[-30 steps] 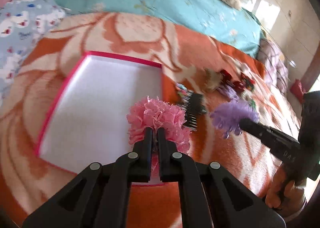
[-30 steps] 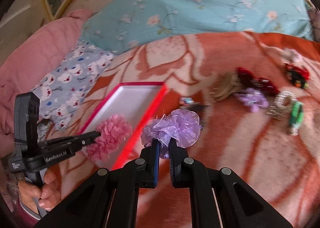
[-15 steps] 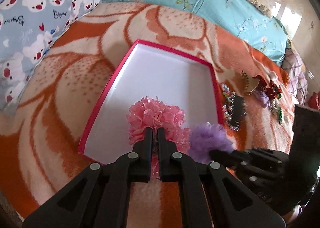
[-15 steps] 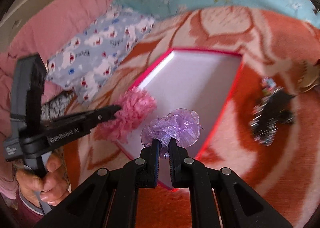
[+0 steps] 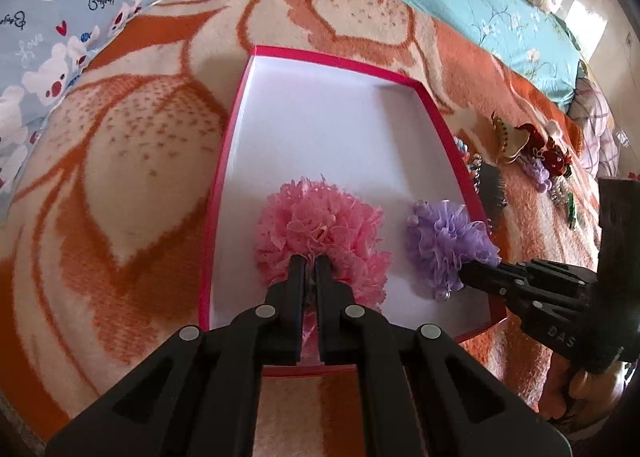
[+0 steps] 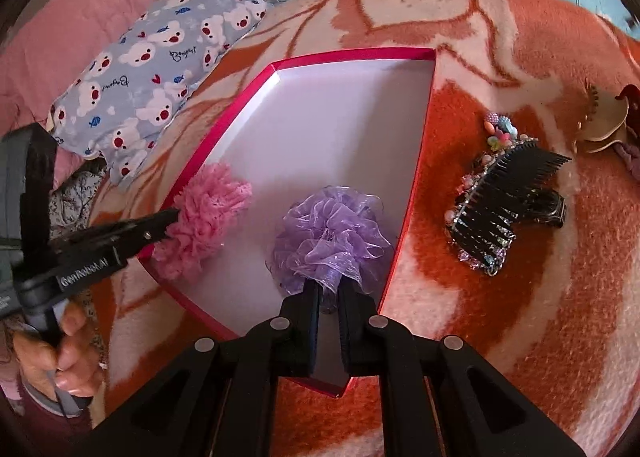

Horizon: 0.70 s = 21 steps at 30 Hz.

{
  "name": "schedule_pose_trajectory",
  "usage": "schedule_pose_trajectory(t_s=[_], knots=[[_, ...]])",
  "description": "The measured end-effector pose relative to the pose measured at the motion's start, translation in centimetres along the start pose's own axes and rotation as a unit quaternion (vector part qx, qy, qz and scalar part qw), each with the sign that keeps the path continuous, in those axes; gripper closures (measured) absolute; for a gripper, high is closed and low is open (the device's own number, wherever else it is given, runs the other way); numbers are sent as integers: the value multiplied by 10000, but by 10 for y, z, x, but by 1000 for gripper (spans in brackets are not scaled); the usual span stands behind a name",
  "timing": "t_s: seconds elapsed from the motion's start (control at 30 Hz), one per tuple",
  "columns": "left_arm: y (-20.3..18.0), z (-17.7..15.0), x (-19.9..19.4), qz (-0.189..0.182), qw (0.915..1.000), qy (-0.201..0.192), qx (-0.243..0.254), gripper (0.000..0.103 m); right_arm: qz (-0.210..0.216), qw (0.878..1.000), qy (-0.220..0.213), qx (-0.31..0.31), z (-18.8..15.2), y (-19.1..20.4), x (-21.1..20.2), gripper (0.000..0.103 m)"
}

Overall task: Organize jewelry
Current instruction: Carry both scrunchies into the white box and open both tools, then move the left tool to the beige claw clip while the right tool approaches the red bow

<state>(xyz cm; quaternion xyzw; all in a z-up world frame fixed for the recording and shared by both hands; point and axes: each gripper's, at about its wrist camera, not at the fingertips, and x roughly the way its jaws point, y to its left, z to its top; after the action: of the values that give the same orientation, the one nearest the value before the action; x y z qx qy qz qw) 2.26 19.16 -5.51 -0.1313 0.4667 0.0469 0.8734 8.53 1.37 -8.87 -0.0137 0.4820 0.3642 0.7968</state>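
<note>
**Item 1: pink flower hair piece [image 5: 320, 225].** Held at the tips of my left fingers [image 5: 308, 261], which are closed tight on its base. The bloom fans out past the tips and sits low over the near half of the box [image 5: 340, 59]. Whether it touches the floor I cannot tell. It is a dense pompom of crinkled, lacy pink ruffles.

**Item 2: purple flower hair piece [image 6: 332, 233].** Its base is pinched between my right fingers [image 6: 329, 285]. These stand at a narrow gap and have just been easing apart, with the gathered stem between them. It sits inside the box, near the right wall and just beside the pink one without touching it. It is sheer, glossy tulle in loose, wavy folds (a few small beads hang at its edge).

**Item 3: box.** Shallow and rectangular, with a magenta rim and a plain white, smooth floor. It lies flat on the bed's blanket [image 5: 120, 177], and only the two flowers are over it.

**Item 4: black comb clip [image 6: 508, 201].** On the blanket to the right of the box, well apart from my fingers. It has long plastic teeth and a back crusted with beads and rhinestones.

**Item 5: beige claw clip [image 6: 600, 125].** Beyond the comb, curved and toothed.

**Surroundings.** The blanket is fleecy, orange with a cream leaf pattern. A blue pillow [image 5: 60, 17] printed with bears lies to the left.
</note>
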Motion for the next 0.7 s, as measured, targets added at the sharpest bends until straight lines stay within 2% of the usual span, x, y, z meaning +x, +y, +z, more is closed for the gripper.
schedule_pose_trajectory(t_s=[0.23, 0.27, 0.33, 0.37, 0.4, 0.7], knots=[[2, -2, 1, 141, 9999, 39, 37, 95, 90, 9998, 100, -129, -4, 16, 9, 89], [2, -3, 0, 186, 9998, 38, 48, 90, 93, 9998, 98, -124, -5, 17, 9, 88], [2, -4, -2, 245, 9997, 46, 45, 74, 69, 9999, 107, -107, -6, 17, 6, 83], [2, -4, -4, 263, 9996, 26, 31, 56, 67, 9999, 104, -92, -6, 17, 5, 78], [3, -4, -6, 271, 9996, 0, 18, 45, 71, 9999, 92, -66, -6, 17, 2, 72], [-6, -3, -30, 323, 9992, -211, 47, 36, 43, 9993, -359, 47, -14, 8, -42, 60]])
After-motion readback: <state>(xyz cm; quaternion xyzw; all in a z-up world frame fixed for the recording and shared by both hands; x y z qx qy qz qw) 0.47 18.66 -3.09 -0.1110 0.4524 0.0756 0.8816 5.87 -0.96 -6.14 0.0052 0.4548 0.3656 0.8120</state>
